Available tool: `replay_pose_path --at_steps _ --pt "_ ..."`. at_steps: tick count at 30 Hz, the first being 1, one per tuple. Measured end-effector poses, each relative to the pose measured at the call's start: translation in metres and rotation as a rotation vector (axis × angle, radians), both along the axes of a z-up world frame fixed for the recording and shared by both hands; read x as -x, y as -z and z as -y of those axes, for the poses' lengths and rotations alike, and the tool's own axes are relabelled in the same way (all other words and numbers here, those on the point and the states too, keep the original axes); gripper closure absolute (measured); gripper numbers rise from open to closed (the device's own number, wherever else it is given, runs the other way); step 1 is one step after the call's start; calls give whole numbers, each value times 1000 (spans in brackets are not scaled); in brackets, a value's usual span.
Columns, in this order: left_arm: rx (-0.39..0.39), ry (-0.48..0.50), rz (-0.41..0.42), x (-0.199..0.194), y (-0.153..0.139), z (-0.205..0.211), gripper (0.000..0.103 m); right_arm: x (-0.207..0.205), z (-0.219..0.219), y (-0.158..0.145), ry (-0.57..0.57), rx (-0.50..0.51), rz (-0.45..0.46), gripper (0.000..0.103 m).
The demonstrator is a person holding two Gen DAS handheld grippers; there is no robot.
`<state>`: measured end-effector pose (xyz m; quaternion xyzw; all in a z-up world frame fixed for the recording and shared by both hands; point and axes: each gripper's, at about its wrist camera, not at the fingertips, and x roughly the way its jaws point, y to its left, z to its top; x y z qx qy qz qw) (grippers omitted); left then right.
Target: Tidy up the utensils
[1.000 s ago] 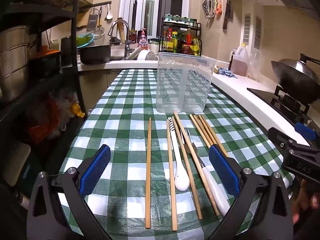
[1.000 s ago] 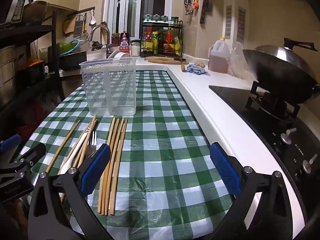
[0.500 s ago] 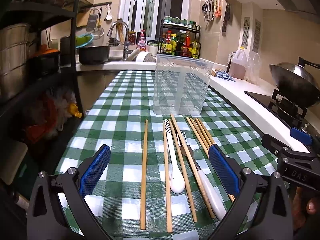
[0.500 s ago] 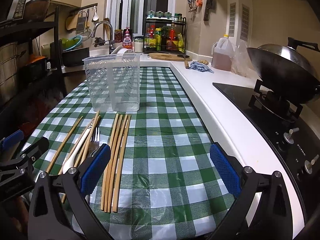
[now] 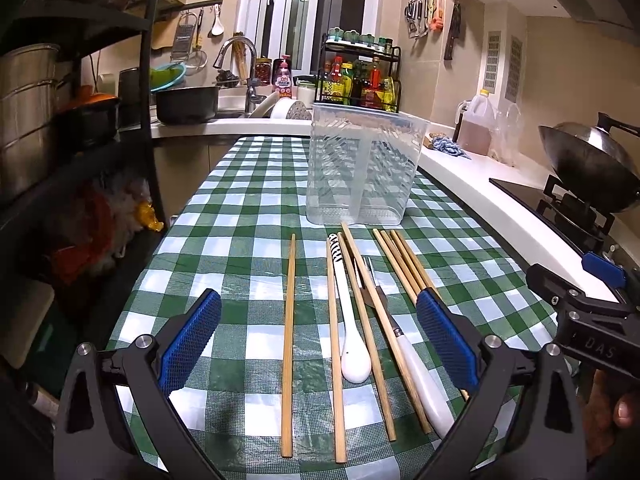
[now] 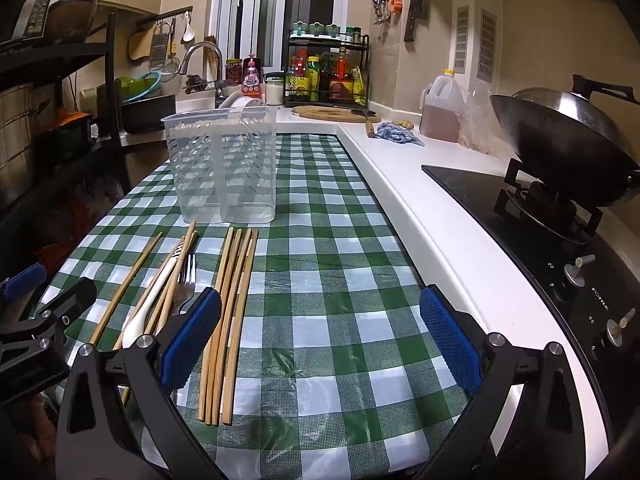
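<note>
Hand-held gripper [image 5: 592,330] marked "DAS"

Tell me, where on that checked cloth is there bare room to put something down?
The widest bare patch lies right of the chopstick bundle, up to the white counter. Another lies left of the lone chopstick, toward the table edge. It is crowded in front of the clear holder, where spoon, fork and chopsticks lie close together.

Right hand-held gripper [image 6: 320,340] open (empty) above checked tablecloth [image 6: 340,280].
</note>
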<state>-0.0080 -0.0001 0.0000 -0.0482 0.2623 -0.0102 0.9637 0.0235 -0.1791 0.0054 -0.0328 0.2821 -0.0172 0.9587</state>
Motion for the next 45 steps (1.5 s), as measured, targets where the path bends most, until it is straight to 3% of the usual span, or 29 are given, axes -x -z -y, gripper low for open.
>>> replay_pose_path --at_steps 45 --pt "7 39 7 3 -1 5 13 -1 1 1 3 2 -2 6"
